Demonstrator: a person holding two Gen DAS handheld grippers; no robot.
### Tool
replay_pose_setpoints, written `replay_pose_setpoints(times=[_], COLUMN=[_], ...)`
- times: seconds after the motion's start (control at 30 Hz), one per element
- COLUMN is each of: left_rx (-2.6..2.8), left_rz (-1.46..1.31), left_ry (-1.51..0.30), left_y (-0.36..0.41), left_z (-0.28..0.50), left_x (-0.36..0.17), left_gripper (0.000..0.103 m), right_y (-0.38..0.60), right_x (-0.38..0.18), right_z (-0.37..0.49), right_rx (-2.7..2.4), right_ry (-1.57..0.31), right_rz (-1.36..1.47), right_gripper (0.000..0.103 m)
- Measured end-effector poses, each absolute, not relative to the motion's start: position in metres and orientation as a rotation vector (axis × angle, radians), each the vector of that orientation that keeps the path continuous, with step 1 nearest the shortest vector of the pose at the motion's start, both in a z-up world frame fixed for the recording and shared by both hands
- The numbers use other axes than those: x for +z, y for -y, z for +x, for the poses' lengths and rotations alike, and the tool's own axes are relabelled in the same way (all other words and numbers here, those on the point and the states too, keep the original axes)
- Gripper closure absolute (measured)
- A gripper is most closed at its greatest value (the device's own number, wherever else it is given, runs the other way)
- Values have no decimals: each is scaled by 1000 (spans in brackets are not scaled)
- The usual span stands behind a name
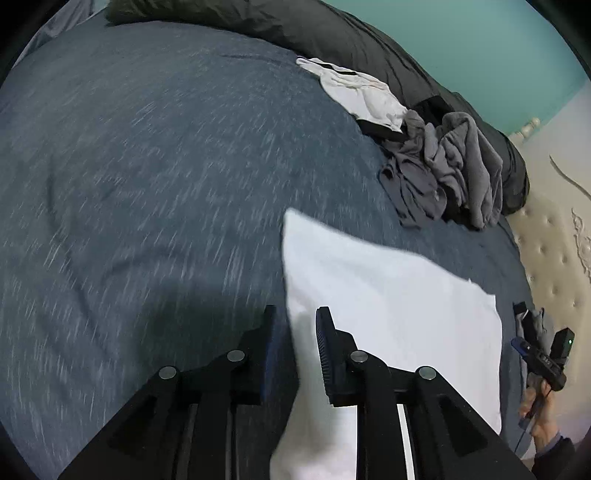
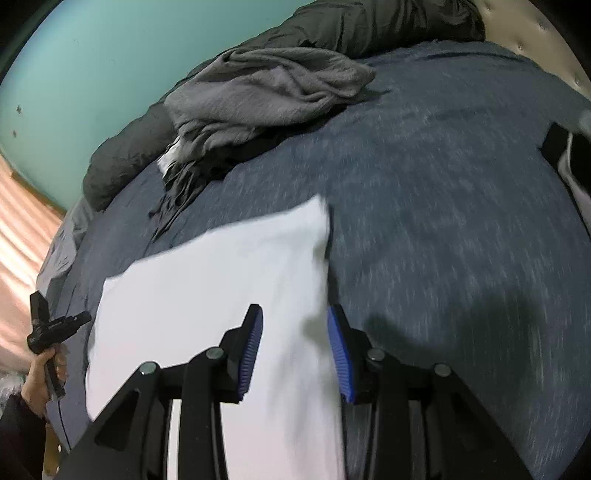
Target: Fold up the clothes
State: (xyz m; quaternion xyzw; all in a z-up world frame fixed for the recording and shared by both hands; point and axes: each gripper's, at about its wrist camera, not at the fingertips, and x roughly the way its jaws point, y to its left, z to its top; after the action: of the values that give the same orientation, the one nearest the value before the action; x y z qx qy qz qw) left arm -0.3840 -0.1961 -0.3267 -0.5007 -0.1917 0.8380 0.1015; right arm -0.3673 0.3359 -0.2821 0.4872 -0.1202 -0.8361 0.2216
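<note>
A white folded garment (image 1: 391, 295) lies flat on the blue-grey bedcover (image 1: 147, 184). My left gripper (image 1: 297, 332) hovers open over the garment's left edge, which runs between the two fingers. In the right wrist view the same white garment (image 2: 221, 277) fills the lower left, and my right gripper (image 2: 295, 332) stands open over its right edge. Each view shows the other gripper small at the side: the right gripper (image 1: 543, 354) in a hand, and the left gripper (image 2: 55, 325) in a hand (image 2: 40, 384). Both views are motion-blurred.
A crumpled pile of grey clothes (image 1: 443, 170) and a white garment with black trim (image 1: 362, 92) lie at the far side, against a dark duvet (image 1: 332, 33). A beige tufted headboard (image 1: 554, 240) bounds the bed. A grey garment (image 2: 266, 92) lies beyond the white one.
</note>
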Motion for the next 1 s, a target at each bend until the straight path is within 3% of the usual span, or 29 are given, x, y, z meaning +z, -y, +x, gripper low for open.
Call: replay_pose_setpoints(times=[0.43, 0.5, 0.57, 0.63, 0.7, 1.0], left_rx=[2487, 2487, 2489, 2494, 2500, 2555], left_rz=[-1459, -1451, -1433, -1417, -1403, -1352], left_ry=[457, 440, 427, 414, 402, 363], left_y=[186, 186, 185, 184, 183, 181], left_z=[-435, -436, -436, -435, -435, -442], left_x=[-349, -351, -350, -348, -344, -315], left_gripper=[82, 88, 96, 98, 98, 98], right_y=[-304, -299, -298, -298, -297, -301], right_x=[-300, -303, -302, -301, -301, -275], right_z=[-452, -465, -465, -465, -465, -463], right_rx=[-2368, -2376, -2393, -2410, -2427, -2536], right_ry=[192, 170, 158, 146, 134, 112], right_rz=[1361, 1363, 1337, 1310, 1283, 1138], right_gripper=[66, 67, 74, 93, 99, 100])
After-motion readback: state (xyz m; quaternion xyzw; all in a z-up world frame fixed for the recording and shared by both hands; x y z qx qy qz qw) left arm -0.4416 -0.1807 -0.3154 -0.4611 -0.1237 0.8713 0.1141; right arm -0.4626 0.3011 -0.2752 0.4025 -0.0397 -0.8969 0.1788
